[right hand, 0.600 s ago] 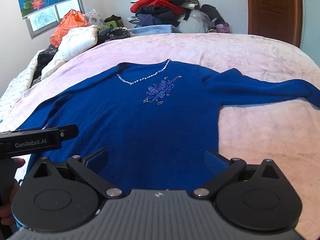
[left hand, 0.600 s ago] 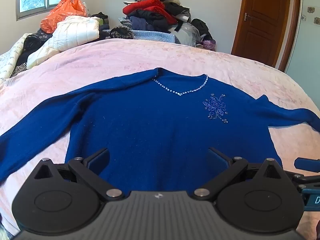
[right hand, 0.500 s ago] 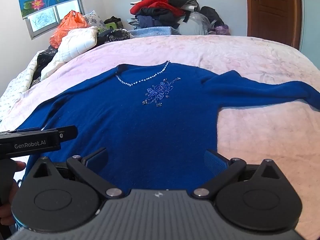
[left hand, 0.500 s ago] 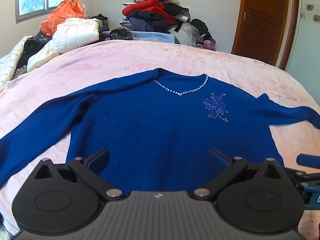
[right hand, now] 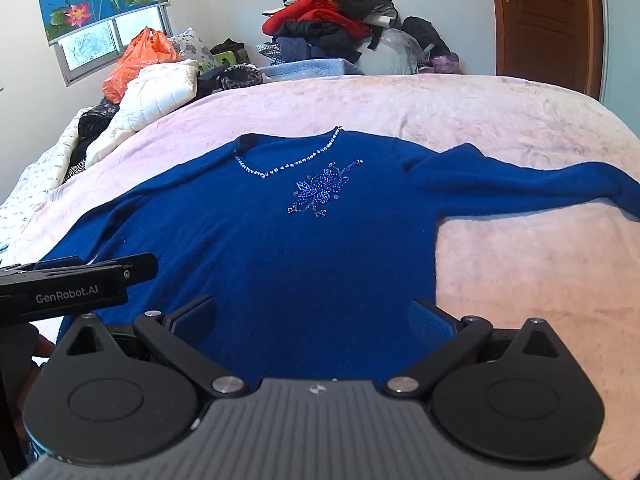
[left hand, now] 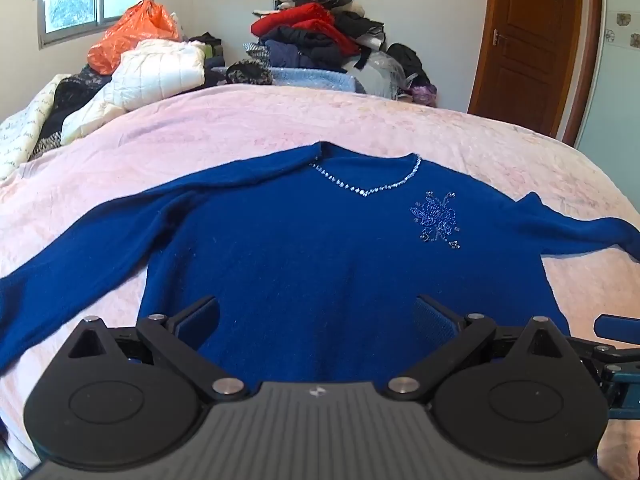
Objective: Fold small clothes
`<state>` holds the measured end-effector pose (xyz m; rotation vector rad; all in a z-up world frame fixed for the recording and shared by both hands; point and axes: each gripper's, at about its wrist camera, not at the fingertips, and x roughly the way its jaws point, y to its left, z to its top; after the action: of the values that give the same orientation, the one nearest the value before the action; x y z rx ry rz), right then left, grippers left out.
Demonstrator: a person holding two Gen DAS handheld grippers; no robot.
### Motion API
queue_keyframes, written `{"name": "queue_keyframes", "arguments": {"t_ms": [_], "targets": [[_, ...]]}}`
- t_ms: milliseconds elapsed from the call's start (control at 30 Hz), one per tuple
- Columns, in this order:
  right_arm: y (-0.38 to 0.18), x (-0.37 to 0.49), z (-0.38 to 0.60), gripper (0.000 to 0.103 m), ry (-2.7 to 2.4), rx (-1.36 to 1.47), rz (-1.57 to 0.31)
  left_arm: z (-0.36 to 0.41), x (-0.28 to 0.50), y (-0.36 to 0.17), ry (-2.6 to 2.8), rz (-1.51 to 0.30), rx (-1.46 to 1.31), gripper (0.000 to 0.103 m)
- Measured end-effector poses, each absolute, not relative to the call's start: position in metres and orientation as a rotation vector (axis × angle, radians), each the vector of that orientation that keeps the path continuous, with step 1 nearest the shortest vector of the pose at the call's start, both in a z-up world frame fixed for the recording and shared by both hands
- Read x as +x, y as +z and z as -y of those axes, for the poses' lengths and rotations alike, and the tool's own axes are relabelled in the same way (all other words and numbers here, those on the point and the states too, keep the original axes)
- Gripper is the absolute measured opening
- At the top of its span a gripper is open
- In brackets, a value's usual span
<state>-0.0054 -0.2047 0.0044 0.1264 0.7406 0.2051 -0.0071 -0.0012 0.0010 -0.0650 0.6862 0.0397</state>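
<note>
A dark blue sweater [left hand: 320,248] with a beaded V-neck and a beaded flower lies flat, front up, on the pink bedspread [left hand: 280,120], both sleeves spread out sideways. It also shows in the right wrist view [right hand: 300,240]. My left gripper [left hand: 316,316] is open and empty, held over the sweater's lower hem. My right gripper [right hand: 314,316] is open and empty, over the hem's right part. The left gripper's body [right hand: 76,286] shows at the left of the right wrist view.
A heap of clothes [left hand: 320,36] lies beyond the bed's far edge. A white quilted jacket [left hand: 152,76] and an orange bag [left hand: 132,32] sit at the far left. A brown door [left hand: 528,40] stands at the right.
Both cameras have tilted or drawn back slightly, so the sweater sits a little lower in both views. The sweater itself has not moved. Both grippers stay open.
</note>
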Motion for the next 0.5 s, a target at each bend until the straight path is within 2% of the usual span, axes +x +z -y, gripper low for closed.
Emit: {"name": "queue_keyframes", "arguments": {"t_ms": [500], "targets": [[0.0033,-0.0077,0.2052,0.103,0.206,0.121,-0.733,0.0062,0.0005,-0.0057,0.089,-0.723,-0.028,0.103]]}}
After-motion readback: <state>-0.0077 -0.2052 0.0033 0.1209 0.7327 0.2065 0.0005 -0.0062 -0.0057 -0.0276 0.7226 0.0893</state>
